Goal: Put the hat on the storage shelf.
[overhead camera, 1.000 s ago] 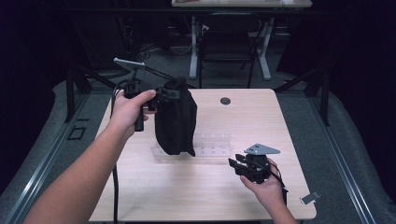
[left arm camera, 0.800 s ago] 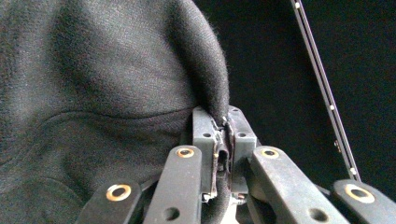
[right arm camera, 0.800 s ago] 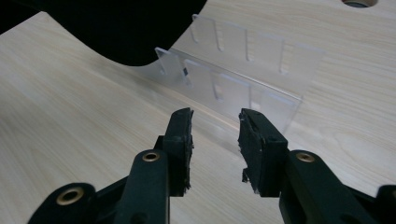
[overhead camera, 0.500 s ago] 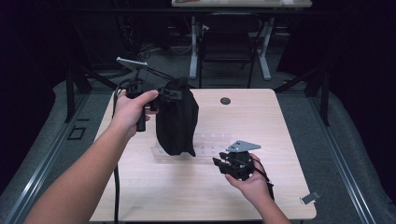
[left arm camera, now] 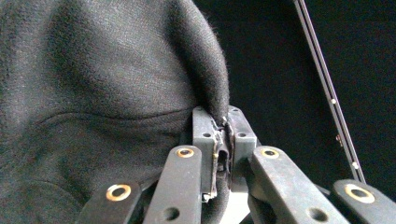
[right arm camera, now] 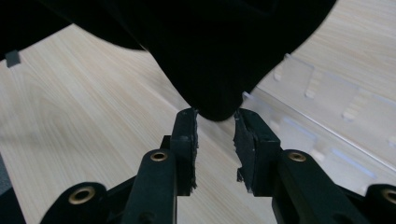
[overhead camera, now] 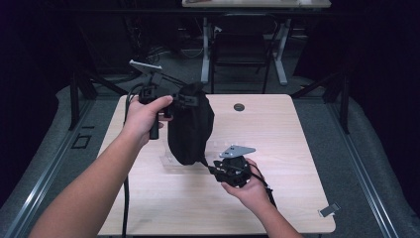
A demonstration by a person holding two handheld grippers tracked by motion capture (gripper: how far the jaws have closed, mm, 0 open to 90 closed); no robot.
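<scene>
A black cloth bag [overhead camera: 190, 129] hangs above the wooden table [overhead camera: 287, 148]. My left gripper [overhead camera: 184, 99] is shut on its top edge. In the left gripper view the fabric [left arm camera: 93, 93] is pinched between the pads of that gripper [left arm camera: 223, 135]. My right gripper [overhead camera: 212, 168] sits low over the table at the bag's bottom, pointing left. Its jaws have just been closing. In the right gripper view the bag's lowest corner [right arm camera: 212, 93] dips between the tips of that gripper [right arm camera: 215, 135], and a gap still shows between the pads.
A clear plastic tray [overhead camera: 218, 148] lies on the table under and behind the bag, seen as ribbed clear plastic [right arm camera: 327, 107] close to the right jaws. A round black grommet [overhead camera: 239, 107] sits at the far middle. A small grey tag [overhead camera: 329, 209] lies near the front right corner.
My right gripper has slid left across the table to the bag's bottom corner, and its jaws have narrowed. The left hand and the bag have hardly moved.
</scene>
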